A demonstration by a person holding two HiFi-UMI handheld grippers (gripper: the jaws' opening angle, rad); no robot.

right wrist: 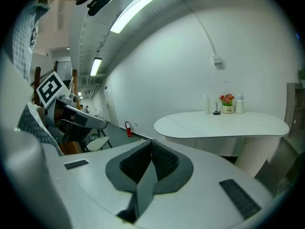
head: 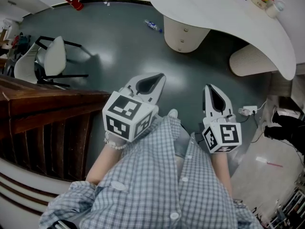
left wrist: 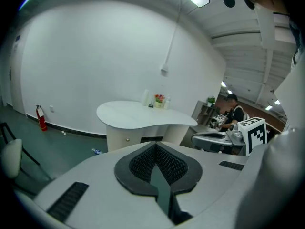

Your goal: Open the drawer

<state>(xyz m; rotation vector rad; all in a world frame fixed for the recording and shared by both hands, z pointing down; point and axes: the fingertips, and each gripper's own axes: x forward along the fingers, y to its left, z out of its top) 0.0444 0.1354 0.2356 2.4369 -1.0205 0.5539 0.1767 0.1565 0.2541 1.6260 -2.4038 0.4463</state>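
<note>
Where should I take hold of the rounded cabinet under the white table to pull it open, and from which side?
Take a small knob on the cabinet, coming straight at its curved front from the open floor. Nothing else seems to stand out of that smooth face. The left gripper and right gripper are shut, so open one first.

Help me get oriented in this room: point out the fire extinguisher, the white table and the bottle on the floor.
fire extinguisher (head: 72,0), head view, its red body.
white table (head: 205,8), head view, bare tabletop.
bottle (head: 152,26), head view, its middle.
</note>
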